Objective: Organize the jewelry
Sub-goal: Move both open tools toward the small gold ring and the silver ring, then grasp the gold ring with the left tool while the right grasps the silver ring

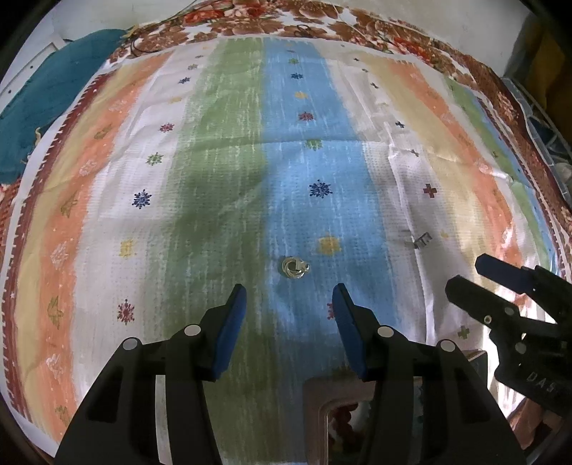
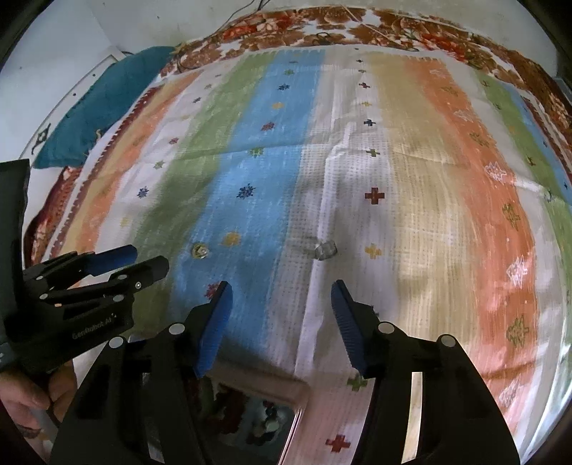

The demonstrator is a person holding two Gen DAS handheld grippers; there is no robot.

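Note:
A small gold ring [image 1: 294, 268] lies on the blue stripe of the striped cloth, just ahead of my left gripper [image 1: 289, 298], which is open and empty. It also shows in the right wrist view [image 2: 200, 251]. A silver ring [image 2: 325, 249] lies on the white stripe, just ahead of my right gripper [image 2: 282, 297], which is open and empty. In the left wrist view the silver ring [image 1: 422, 241] sits beyond the right gripper [image 1: 464, 272]. A pink-rimmed jewelry box [image 2: 286, 390] with beads inside lies under the grippers; it also shows in the left wrist view [image 1: 314, 397].
The striped cloth [image 1: 228, 150] covers a bed over a floral sheet [image 1: 321, 18]. A teal cushion [image 1: 53, 93] lies at the far left. A wire rack [image 1: 547, 118] stands at the right edge. The left gripper [image 2: 150, 261] shows at the left of the right wrist view.

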